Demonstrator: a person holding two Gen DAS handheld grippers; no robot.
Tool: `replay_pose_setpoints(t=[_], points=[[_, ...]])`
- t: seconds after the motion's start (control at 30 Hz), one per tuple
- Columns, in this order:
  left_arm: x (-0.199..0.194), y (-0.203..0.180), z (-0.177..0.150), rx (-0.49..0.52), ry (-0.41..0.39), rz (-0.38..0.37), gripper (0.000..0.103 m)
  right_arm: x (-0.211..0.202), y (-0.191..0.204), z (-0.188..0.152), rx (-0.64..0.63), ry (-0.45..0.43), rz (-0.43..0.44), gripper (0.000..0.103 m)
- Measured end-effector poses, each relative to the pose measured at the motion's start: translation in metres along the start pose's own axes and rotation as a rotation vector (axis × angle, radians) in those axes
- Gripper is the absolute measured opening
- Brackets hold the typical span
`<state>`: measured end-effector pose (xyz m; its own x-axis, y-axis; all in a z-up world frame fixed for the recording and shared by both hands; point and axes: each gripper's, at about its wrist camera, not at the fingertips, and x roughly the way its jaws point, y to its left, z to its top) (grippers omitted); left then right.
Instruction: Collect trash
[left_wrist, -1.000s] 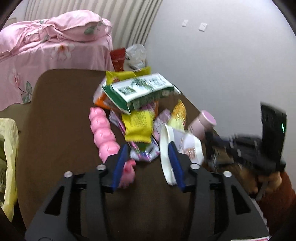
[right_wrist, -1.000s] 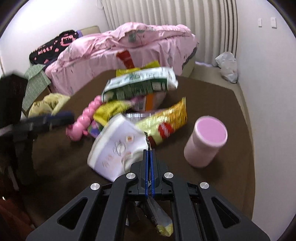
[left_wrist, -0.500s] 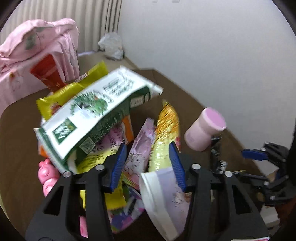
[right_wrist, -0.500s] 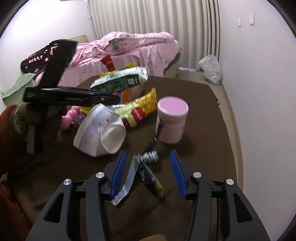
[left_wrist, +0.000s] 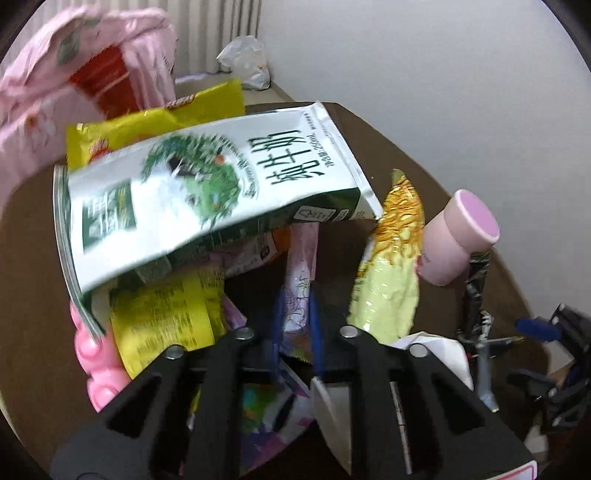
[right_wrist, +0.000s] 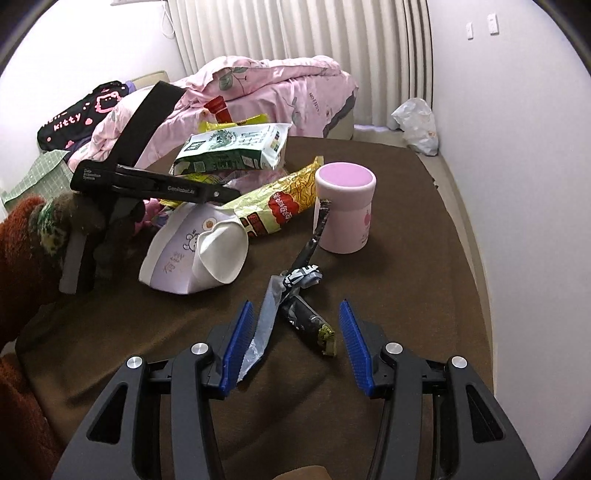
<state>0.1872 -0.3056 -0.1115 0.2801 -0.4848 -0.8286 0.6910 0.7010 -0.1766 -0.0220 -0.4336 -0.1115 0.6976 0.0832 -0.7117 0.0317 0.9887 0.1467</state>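
A pile of trash lies on the brown table: a green-and-white milk pouch, yellow snack bags, a white paper bowl on its side and a pink cup. My left gripper is closed on a pale purple wrapper in the pile. My right gripper is open just above the table, and a crumpled black-and-silver wrapper lies between its fingers. The left gripper also shows in the right wrist view.
A bed with pink bedding stands behind the table. A white plastic bag lies on the floor by the wall. A pink toy lies at the left of the pile. The table's right edge runs close to the wall.
My right gripper opened and let the black-and-silver wrapper drop onto the table. My left gripper moved forward into the pile and closed on the pale purple wrapper.
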Motion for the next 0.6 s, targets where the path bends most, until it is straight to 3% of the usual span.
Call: replay_pose_setpoints(t=[0.33, 0.5, 0.6], points=[[-0.061, 0.007, -0.037, -0.079, -0.108, -0.014, 0.012, 0.0, 0.006, -0.003, -0.067, 0.013, -0.052, 0.046], [-0.096, 0.009, -0.053, -0.123, -0.165, -0.008, 0.012, 0.004, 0.003, -0.002, -0.079, 0.033, -0.029, 0.046], [-0.111, 0.004, -0.073, -0.137, -0.158, -0.034, 0.012, 0.011, 0.001, -0.001, -0.064, 0.046, -0.018, 0.046]])
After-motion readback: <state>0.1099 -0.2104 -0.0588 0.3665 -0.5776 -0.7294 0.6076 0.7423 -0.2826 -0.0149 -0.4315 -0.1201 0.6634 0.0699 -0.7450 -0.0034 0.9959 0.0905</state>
